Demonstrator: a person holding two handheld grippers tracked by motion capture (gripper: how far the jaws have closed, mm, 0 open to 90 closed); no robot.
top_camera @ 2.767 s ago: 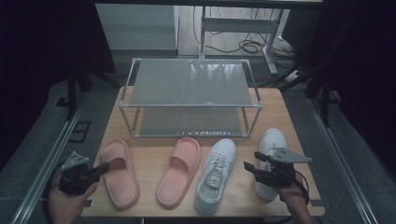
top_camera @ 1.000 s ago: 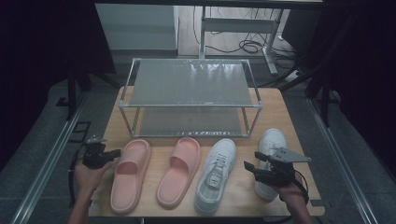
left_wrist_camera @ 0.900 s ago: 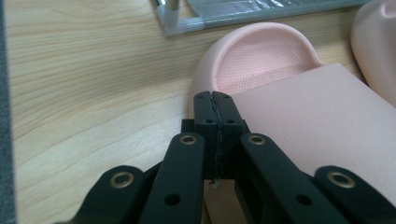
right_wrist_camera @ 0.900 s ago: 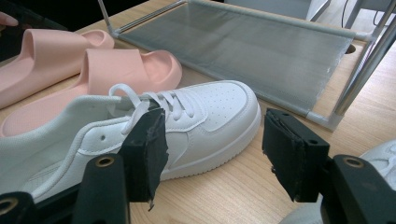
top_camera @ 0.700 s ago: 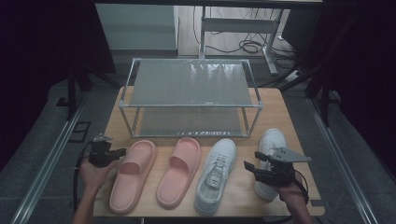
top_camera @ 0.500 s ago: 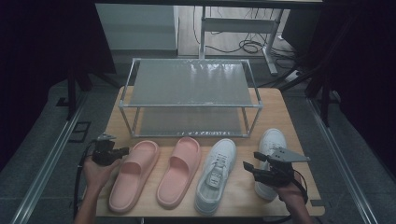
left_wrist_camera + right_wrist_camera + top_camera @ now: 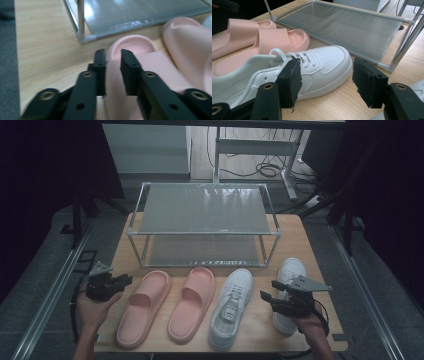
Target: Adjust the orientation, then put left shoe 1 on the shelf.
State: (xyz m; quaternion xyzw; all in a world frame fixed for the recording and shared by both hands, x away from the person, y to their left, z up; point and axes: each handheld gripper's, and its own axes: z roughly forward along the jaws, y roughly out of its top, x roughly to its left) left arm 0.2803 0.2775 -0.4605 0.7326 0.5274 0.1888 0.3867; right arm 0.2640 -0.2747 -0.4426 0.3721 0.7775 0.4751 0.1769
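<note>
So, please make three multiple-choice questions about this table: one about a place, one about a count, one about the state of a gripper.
1. Where does the left gripper sit?
A. at the outer edge of the leftmost pink slipper
B. on the rack's top shelf
C. above a white sneaker

2. How many pink slippers lie on the table?
A. one
B. two
C. four

3. How are the right gripper's jaws?
A. shut on a shoelace
B. shut on the rack
C. wide apart, holding nothing

Answers:
1 A, the high view shows it beside that slipper.
2 B, two lie side by side.
3 C, the right gripper view shows a wide gap between the pads.
</note>
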